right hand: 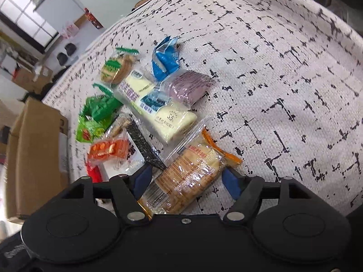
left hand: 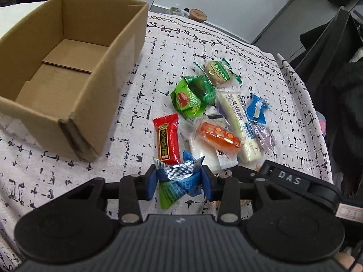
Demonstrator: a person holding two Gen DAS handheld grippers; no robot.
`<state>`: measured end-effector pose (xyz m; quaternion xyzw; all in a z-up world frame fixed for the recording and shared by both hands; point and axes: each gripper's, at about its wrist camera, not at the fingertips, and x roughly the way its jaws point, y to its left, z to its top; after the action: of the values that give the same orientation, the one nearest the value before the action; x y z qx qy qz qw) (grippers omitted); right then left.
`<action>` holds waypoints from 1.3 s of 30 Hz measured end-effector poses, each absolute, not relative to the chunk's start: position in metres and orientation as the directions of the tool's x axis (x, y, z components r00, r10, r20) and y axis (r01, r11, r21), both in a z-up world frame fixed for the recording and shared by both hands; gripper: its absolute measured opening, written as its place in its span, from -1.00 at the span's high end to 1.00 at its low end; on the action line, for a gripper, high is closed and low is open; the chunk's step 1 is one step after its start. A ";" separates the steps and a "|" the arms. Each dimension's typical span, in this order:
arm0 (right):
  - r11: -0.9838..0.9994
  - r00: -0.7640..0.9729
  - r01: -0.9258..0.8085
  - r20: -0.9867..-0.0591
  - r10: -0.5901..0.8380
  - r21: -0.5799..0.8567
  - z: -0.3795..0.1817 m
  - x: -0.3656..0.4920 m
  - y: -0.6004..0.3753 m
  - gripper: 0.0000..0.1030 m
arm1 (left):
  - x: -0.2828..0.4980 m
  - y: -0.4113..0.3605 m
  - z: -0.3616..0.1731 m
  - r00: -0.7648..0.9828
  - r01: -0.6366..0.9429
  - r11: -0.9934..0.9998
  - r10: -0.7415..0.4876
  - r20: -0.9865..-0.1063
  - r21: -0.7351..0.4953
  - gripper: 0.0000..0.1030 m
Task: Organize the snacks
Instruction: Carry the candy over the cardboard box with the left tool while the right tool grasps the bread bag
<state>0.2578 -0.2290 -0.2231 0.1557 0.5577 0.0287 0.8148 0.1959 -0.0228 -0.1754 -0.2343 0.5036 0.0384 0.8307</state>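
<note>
Brown cardboard box point(left hand: 68, 72), one, open-topped, nothing visible inside, standing on the patterned white cloth point(left hand: 204, 45) to the left of the snack pile.

Left gripper point(left hand: 179, 182): blue pads pressed onto one crumpled blue-and-green foil packet point(left hand: 177, 181), pinched between them just in front of the pile.

Right gripper point(right hand: 185, 176): fingers spread either side of one clear cracker packet with orange ends point(right hand: 188, 170); whether the pads touch it, cannot tell. The packet lies on the cloth at the near edge of the pile.

Pile count on the cloth, left wrist view:
- one red candy bar wrapper point(left hand: 168, 139), nearest the box
- two green wrapped pieces point(left hand: 192, 96), touching each other
- one round biscuit in a green-edged clear pack point(left hand: 219, 72), farthest
- one long cream cake stick point(left hand: 240, 124)
- one orange jelly-like piece in clear wrap point(left hand: 219, 137), lying over a white packet point(left hand: 211, 158)
- one blue packet point(left hand: 256, 108) and one pale purple packet point(left hand: 264, 136), on the right side of the cake stick

One black patterned packet point(right hand: 145, 140) shows in the right wrist view only, between the cracker packet and the white one.
</note>
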 end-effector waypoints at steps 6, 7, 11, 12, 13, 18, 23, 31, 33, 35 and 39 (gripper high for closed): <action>0.977 0.370 0.093 -0.917 0.147 0.194 -0.220 0.250 -0.220 -0.11 | 0.191 -0.017 -0.172 0.501 -0.310 0.884 -0.160 -0.851 -0.349 0.24; 0.976 0.365 0.099 -0.920 0.145 0.193 -0.220 0.248 -0.221 0.01 | 0.190 -0.016 -0.172 0.501 -0.313 0.885 -0.155 -0.851 -0.345 0.24; 0.970 0.368 0.117 -0.917 0.156 0.212 -0.215 0.239 -0.225 0.25 | 0.185 -0.013 -0.172 0.502 -0.324 0.885 -0.138 -0.854 -0.334 0.24; 0.967 0.371 0.120 -0.914 0.166 0.224 -0.213 0.237 -0.226 0.27 | 0.184 -0.013 -0.171 0.504 -0.324 0.885 -0.138 -0.853 -0.335 0.24; 0.964 0.378 0.124 -0.909 0.174 0.236 -0.211 0.235 -0.227 0.28 | 0.183 -0.013 -0.169 0.509 -0.321 0.885 -0.138 -0.850 -0.336 0.24; 0.949 0.428 0.133 -0.881 0.204 0.284 -0.194 0.222 -0.234 0.34 | 0.177 -0.014 -0.151 0.551 -0.294 0.891 -0.137 -0.823 -0.346 0.24; 0.940 0.469 0.109 -0.851 0.237 0.322 -0.173 0.215 -0.231 0.36 | 0.168 -0.006 -0.131 0.599 -0.289 0.882 -0.137 -0.789 -0.373 0.24; 0.934 0.535 0.035 -0.796 0.284 0.356 -0.139 0.212 -0.209 0.36 | 0.156 0.012 -0.109 0.650 -0.296 0.877 -0.105 -0.752 -0.379 0.24; 0.931 0.550 0.009 -0.780 0.300 0.364 -0.130 0.211 -0.201 0.36 | 0.154 0.018 -0.104 0.660 -0.302 0.872 -0.101 -0.745 -0.385 0.24; 0.928 0.561 -0.015 -0.765 0.317 0.373 -0.123 0.210 -0.193 0.36 | 0.152 0.025 -0.100 0.671 -0.309 0.868 -0.092 -0.736 -0.390 0.24; 0.920 0.580 -0.063 -0.736 0.350 0.388 -0.110 0.211 -0.175 0.36 | 0.149 0.038 -0.092 0.687 -0.326 0.860 -0.070 -0.723 -0.393 0.24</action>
<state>0.2109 -0.1746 -0.1097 0.1619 0.4429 0.1182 0.8739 0.1495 0.0381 -0.0924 -0.2547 0.3889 0.0724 0.8824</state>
